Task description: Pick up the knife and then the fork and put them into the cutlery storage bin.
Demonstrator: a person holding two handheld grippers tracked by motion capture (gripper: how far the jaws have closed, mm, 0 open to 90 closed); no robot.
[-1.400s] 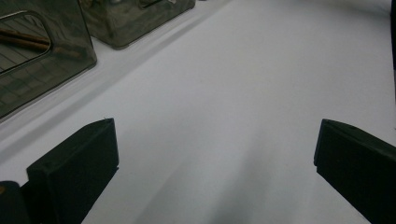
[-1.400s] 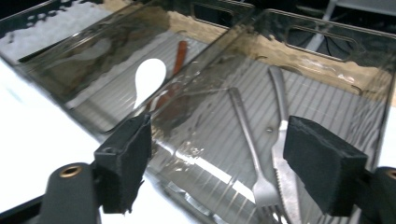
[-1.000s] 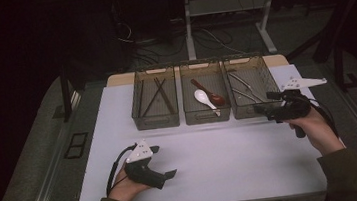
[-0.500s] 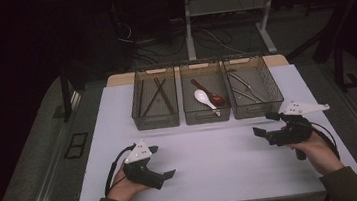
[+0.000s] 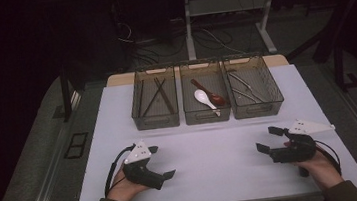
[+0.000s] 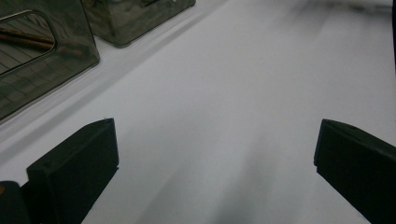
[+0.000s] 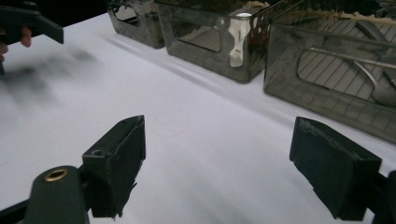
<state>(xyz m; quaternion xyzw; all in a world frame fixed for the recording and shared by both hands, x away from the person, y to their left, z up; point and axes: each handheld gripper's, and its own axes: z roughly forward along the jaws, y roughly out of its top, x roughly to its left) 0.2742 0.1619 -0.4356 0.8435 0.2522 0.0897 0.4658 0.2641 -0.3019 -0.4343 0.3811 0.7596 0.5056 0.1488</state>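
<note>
Grippers rest low over the near edge of the white table (image 5: 219, 126): the left gripper (image 5: 165, 161) toward the near left corner, the right gripper (image 5: 270, 139) toward the near right, both with jaws apart and empty. Three smoky bins line the far edge, holding chopsticks (image 5: 156, 97), spoons (image 5: 207, 97) and metal utensils (image 5: 242, 88). Reaching in carelessly risks catching a bin's rim and shoving or tipping it, since the bins sit close together.
</note>
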